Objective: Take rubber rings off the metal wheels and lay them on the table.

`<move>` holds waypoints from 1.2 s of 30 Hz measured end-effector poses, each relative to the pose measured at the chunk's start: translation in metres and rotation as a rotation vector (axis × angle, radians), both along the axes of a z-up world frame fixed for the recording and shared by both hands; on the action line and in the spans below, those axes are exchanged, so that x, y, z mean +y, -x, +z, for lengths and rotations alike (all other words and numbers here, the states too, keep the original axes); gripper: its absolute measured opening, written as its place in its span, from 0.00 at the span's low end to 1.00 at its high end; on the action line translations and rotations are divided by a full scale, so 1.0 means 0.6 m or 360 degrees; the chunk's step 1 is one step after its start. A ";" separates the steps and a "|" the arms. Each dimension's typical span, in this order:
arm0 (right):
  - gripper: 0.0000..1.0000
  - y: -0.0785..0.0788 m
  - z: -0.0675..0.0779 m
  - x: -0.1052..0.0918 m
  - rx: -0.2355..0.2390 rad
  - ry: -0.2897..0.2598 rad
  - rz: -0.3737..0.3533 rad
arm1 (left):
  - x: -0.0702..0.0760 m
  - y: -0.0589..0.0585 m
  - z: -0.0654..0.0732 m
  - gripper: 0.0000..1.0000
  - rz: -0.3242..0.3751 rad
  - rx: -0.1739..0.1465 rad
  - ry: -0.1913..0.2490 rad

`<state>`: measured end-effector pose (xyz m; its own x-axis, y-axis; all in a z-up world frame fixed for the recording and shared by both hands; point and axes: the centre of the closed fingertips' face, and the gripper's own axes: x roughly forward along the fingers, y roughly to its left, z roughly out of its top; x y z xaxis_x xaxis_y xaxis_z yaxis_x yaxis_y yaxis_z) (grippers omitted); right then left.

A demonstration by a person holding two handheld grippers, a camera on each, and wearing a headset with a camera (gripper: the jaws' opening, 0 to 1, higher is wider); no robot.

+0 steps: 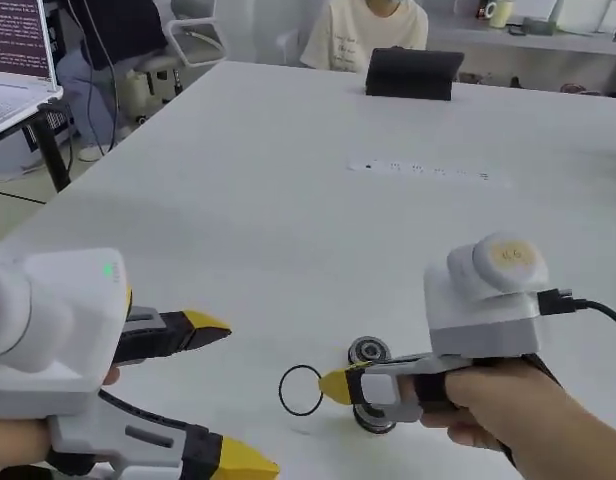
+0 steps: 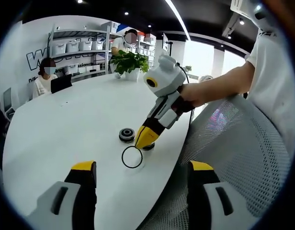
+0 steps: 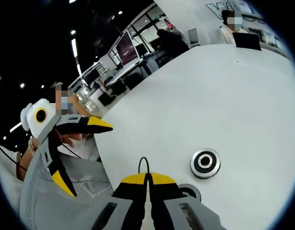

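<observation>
Rubber ring [image 1: 281,390] is pinched at its right edge by the right gripper [image 1: 333,386], whose two yellow tips are pressed together on the thin black band. In the right gripper view, a short arc of the loop pokes out ahead of the closed tips.

From that pinch the ring spreads leftward as an open round loop. It lies nearly flat and low over the table [image 1: 288,200], over bare white surface. I cannot tell whether its left edge is already touching the top.

Just right of the tips are the two metal wheels. The far wheel [image 1: 368,351] stands clear beside the gripper's body. The near wheel [image 1: 376,420] is partly covered by the gripper's underside. The ring overlaps neither of them.

Further left, well apart from the ring, the left gripper [image 1: 228,393] has its jaws spread wide and holds nothing. It points rightward toward the loop.

As I judge it, the step in hand is laying the ring down. What matters is that the loop lies left of the claw, away from the wheels. Parting the tips should drop it on open table rather than back over a wheel. The right gripper is much the nearer one to both wheels for the next pull.
</observation>
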<state>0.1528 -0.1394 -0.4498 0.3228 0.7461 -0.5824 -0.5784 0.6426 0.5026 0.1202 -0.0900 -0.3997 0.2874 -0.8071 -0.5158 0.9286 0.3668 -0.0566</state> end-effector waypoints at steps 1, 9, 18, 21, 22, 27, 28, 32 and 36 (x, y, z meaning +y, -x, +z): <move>0.00 -0.001 -0.002 -0.002 0.0002 0.0006 -0.0015 | 0.000 0.000 0.000 0.75 0.0000 0.0001 -0.0001; 0.00 -0.003 -0.016 -0.009 -0.0002 0.0051 -0.0047 | 0.000 0.002 -0.004 0.74 -0.0016 0.0012 -0.0011; 0.00 -0.005 -0.025 -0.010 -0.0054 0.0108 -0.0011 | 0.000 0.003 -0.007 0.74 -0.0023 0.0022 -0.0022; 0.04 -0.007 -0.022 -0.008 -0.0089 0.0121 0.0006 | 0.000 0.003 -0.009 0.74 -0.0024 0.0026 -0.0027; 0.04 -0.008 -0.021 -0.009 -0.0096 0.0128 0.0006 | 0.000 0.003 -0.009 0.74 -0.0025 0.0027 -0.0028; 0.09 -0.014 -0.018 -0.017 -0.0152 0.0183 0.0010 | 0.001 0.004 -0.009 0.74 -0.0025 0.0025 -0.0031; 0.10 -0.016 -0.016 -0.019 -0.0160 0.0188 0.0006 | 0.001 0.003 -0.009 0.74 -0.0024 0.0023 -0.0031; 0.10 -0.022 -0.008 -0.026 -0.0178 0.0181 -0.0011 | 0.001 0.003 -0.009 0.74 -0.0024 0.0020 -0.0031; 0.10 -0.025 0.004 -0.032 -0.0201 0.0169 -0.0023 | 0.000 0.004 -0.008 0.74 -0.0030 0.0019 -0.0031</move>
